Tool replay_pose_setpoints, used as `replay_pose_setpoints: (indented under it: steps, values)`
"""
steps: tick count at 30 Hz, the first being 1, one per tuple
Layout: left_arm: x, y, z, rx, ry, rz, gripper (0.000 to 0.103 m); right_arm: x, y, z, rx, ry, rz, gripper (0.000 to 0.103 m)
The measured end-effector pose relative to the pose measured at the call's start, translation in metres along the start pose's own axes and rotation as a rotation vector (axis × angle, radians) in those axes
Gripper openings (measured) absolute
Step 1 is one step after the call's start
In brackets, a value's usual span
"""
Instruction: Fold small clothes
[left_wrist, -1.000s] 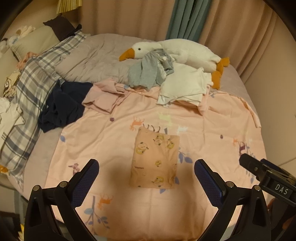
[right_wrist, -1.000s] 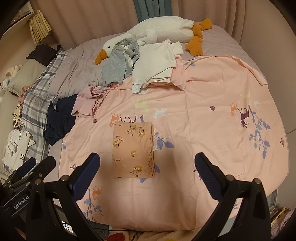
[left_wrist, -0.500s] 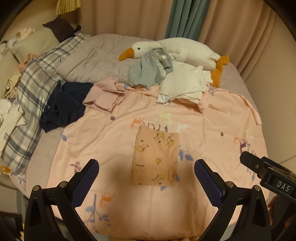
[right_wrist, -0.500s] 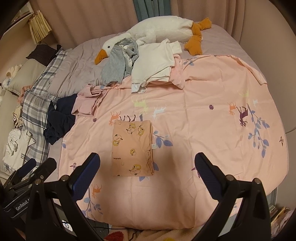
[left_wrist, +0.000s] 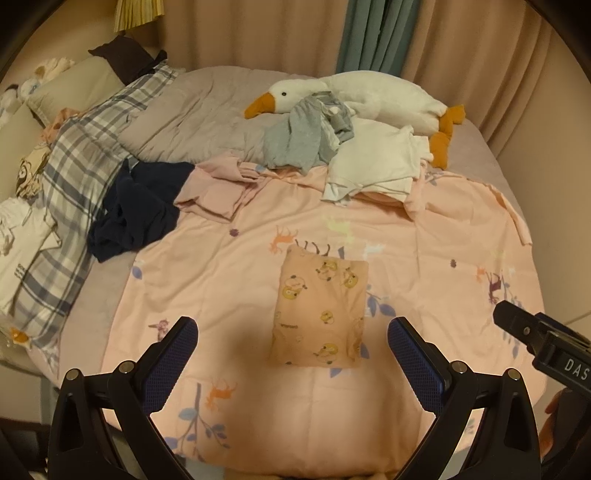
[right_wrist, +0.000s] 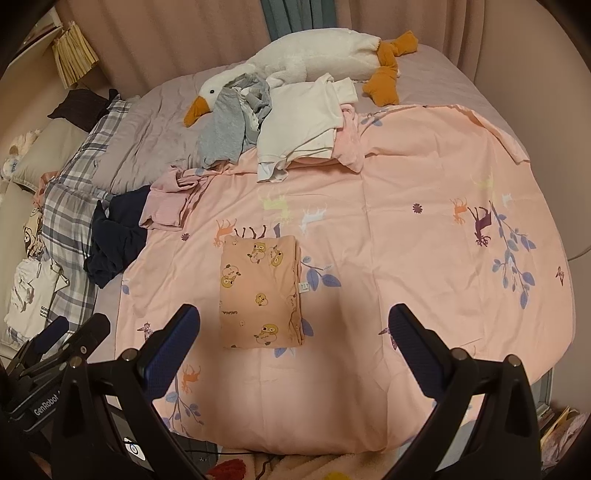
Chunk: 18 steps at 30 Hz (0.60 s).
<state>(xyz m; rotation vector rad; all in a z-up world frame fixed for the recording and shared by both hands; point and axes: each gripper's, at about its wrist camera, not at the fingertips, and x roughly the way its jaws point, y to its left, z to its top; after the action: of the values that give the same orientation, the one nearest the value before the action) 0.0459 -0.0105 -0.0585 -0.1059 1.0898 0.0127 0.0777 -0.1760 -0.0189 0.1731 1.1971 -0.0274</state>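
A small peach garment with yellow cartoon prints (left_wrist: 320, 312) lies folded into a neat rectangle on the pink sheet (left_wrist: 424, 258); it also shows in the right wrist view (right_wrist: 259, 291). My left gripper (left_wrist: 291, 339) is open and empty, held above the bed's near edge, back from the folded piece. My right gripper (right_wrist: 293, 328) is open and empty too, to its right; its body shows in the left wrist view (left_wrist: 546, 343). Unfolded clothes lie at the back: a grey piece (left_wrist: 303, 136), a white shirt (left_wrist: 373, 162), a pink piece (left_wrist: 218, 188) and a navy one (left_wrist: 140, 206).
A plush goose (left_wrist: 369, 96) lies across the far side of the bed. A plaid blanket (left_wrist: 74, 177) and pillows (left_wrist: 70, 88) are at the left. Curtains (left_wrist: 369, 33) hang behind. The bed's front edge (right_wrist: 295, 448) is right below the grippers.
Both grippers have drawn back and up slightly from the bed, so the folded garment sits a little farther off. Nothing on the bed has moved.
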Motion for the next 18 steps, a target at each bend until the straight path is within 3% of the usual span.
replay_pose_setpoints:
  steps: [18]
  values:
    - [-0.0001, -0.0084, -0.0027, 0.026, 0.022, -0.004, 0.102, 0.0014, -0.0080, -0.0073, 0.013, 0.027, -0.007, 0.103]
